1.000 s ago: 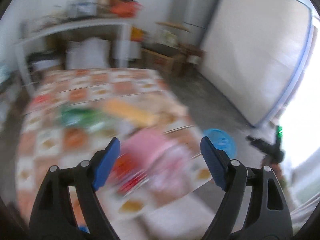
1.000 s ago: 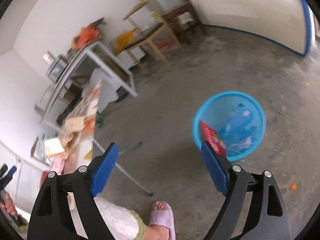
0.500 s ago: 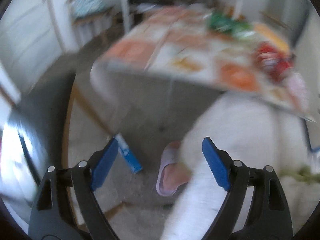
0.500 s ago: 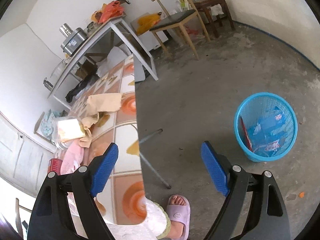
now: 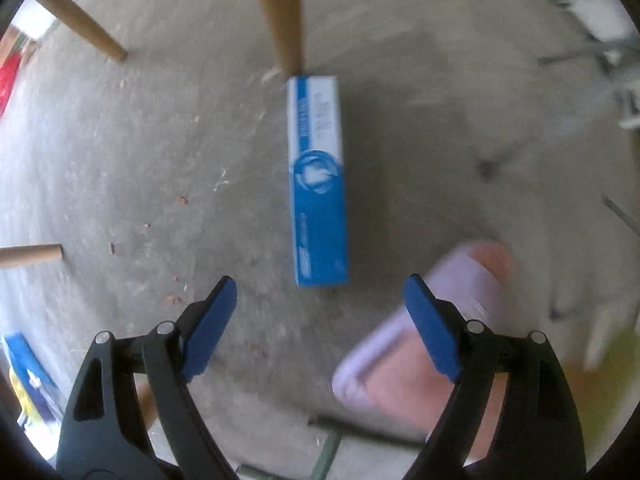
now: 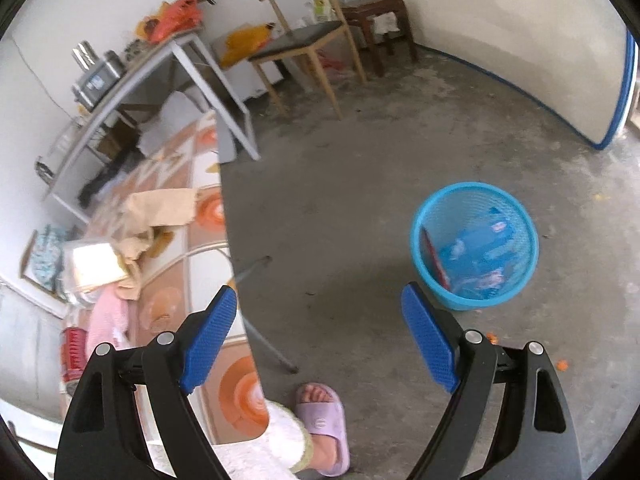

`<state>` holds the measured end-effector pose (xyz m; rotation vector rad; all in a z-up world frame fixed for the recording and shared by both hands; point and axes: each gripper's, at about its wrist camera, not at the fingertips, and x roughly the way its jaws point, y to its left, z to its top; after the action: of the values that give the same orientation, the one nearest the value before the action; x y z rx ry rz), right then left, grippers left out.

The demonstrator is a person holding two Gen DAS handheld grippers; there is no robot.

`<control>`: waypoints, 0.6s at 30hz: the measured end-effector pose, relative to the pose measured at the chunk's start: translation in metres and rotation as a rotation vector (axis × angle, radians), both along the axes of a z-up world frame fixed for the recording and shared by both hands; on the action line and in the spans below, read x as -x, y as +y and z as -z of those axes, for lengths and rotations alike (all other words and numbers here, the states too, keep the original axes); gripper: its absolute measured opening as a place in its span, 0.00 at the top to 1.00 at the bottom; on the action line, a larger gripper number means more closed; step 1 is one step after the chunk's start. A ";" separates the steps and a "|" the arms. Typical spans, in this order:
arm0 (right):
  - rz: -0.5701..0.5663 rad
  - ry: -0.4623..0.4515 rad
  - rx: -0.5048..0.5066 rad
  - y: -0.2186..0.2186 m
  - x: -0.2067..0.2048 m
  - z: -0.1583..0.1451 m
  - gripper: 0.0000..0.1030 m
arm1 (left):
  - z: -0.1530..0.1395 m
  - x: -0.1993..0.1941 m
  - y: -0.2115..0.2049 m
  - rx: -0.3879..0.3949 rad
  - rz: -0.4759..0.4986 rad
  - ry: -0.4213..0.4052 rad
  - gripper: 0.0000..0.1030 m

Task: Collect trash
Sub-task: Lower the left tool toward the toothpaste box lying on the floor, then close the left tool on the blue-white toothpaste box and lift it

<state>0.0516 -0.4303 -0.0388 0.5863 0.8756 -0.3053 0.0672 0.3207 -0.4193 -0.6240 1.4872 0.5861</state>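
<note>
A long blue and white carton (image 5: 318, 184) lies flat on the concrete floor in the left wrist view, its far end at a wooden leg (image 5: 280, 16). My left gripper (image 5: 320, 328) is open and empty, just above the carton's near end. My right gripper (image 6: 316, 340) is open and empty, high above the floor. A blue mesh bin (image 6: 476, 244) with wrappers inside stands on the floor ahead to the right. Trash lies on the patterned table (image 6: 208, 240) at left: tan paper (image 6: 160, 208), a pink wrapper (image 6: 106, 316), a red packet (image 6: 72, 352).
A foot in a lilac slipper (image 5: 420, 340) is right of the carton and under the right finger; it also shows in the right wrist view (image 6: 320, 420). Wooden legs (image 5: 80, 24) stand on the floor. A chair (image 6: 308, 40) and grey shelf table (image 6: 160, 64) stand at the back.
My left gripper swung from the tabletop down to the floor and now hovers over the blue carton. My right gripper drifted away from the bin toward the table, still open.
</note>
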 end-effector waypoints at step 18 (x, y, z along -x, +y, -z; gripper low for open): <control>-0.030 0.159 0.081 0.025 -0.050 0.005 0.20 | 0.096 -0.066 0.043 0.019 -0.022 0.138 0.40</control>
<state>0.1014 -0.4053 -0.0436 0.4778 1.0196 -0.3620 0.1334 0.3633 -0.5151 -0.6251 1.6179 0.6435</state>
